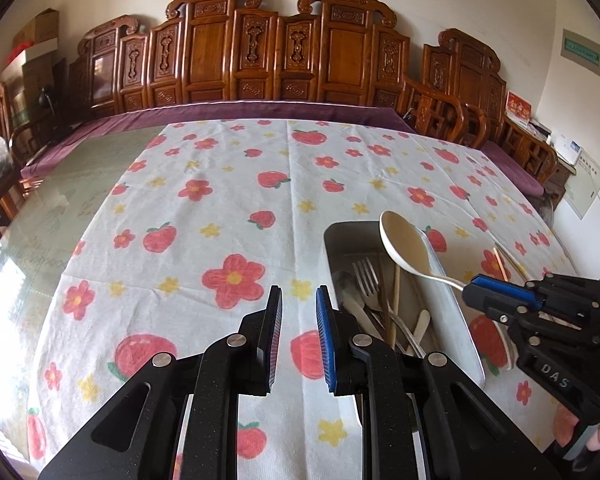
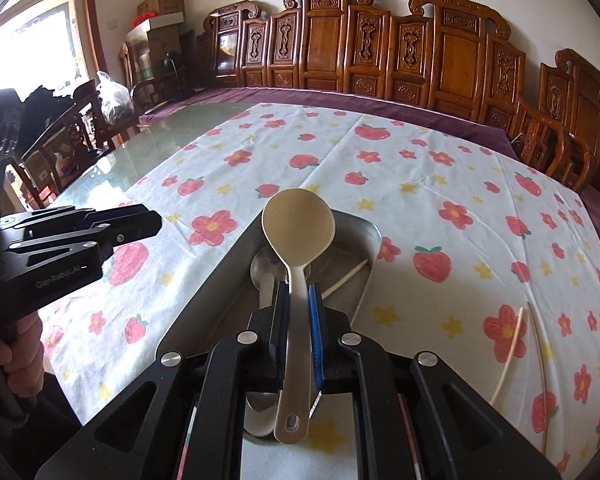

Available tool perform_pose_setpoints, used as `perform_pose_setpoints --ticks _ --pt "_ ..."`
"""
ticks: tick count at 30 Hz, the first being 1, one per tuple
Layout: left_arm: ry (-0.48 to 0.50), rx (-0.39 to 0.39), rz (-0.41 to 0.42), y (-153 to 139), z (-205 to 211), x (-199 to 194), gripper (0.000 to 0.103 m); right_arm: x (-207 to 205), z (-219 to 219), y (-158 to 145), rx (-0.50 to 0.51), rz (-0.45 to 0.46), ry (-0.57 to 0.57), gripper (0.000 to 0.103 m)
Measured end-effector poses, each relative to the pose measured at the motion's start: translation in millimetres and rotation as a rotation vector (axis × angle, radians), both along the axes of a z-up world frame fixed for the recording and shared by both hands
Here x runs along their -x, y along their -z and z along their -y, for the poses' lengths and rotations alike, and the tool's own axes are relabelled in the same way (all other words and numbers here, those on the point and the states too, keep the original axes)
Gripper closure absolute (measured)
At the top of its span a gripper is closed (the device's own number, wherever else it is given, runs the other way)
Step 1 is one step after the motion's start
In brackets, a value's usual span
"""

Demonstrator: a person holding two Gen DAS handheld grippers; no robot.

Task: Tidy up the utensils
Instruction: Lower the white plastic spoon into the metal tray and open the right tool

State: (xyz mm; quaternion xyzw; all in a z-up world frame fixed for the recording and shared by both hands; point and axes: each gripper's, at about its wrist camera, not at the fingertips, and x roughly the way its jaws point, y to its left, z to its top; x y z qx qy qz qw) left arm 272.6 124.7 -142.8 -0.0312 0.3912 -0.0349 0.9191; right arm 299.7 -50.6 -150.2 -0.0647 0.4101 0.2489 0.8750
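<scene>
The left tongs [image 1: 299,336] hide the near end of the metal tray [image 1: 456,312], where a fork [image 1: 366,274] and other utensils lie half-covered — they stand slightly apart, holding nothing. The right tongs [image 2: 299,320] pinch a cream spoon [image 2: 298,224] above that tray on the flowered table [image 2: 420,184]; chopsticks [image 2: 510,360] lie beside it. Lettering reads "DAS" and "GenRobot.AI".

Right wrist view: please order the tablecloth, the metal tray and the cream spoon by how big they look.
1. tablecloth
2. metal tray
3. cream spoon, though it is nearest the camera, so it looks enlarged.
</scene>
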Motion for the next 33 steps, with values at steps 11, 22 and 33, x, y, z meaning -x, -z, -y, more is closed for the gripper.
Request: perform_pose_setpoints --ticks 11,22,33 --pt "-0.020 0.006 0.001 -1 -7 -2 0.087 -14 -14 30 -0.029 -0.094 0.033 0.092" --pt "-0.016 -0.001 -0.005 1 -7 -2 0.087 -12 -23 37 -0.079 -0.137 -0.005 0.091" --pt "0.022 -0.004 0.012 -2 14 2 0.079 7 25 10 -0.054 -0.051 -0.023 0.091"
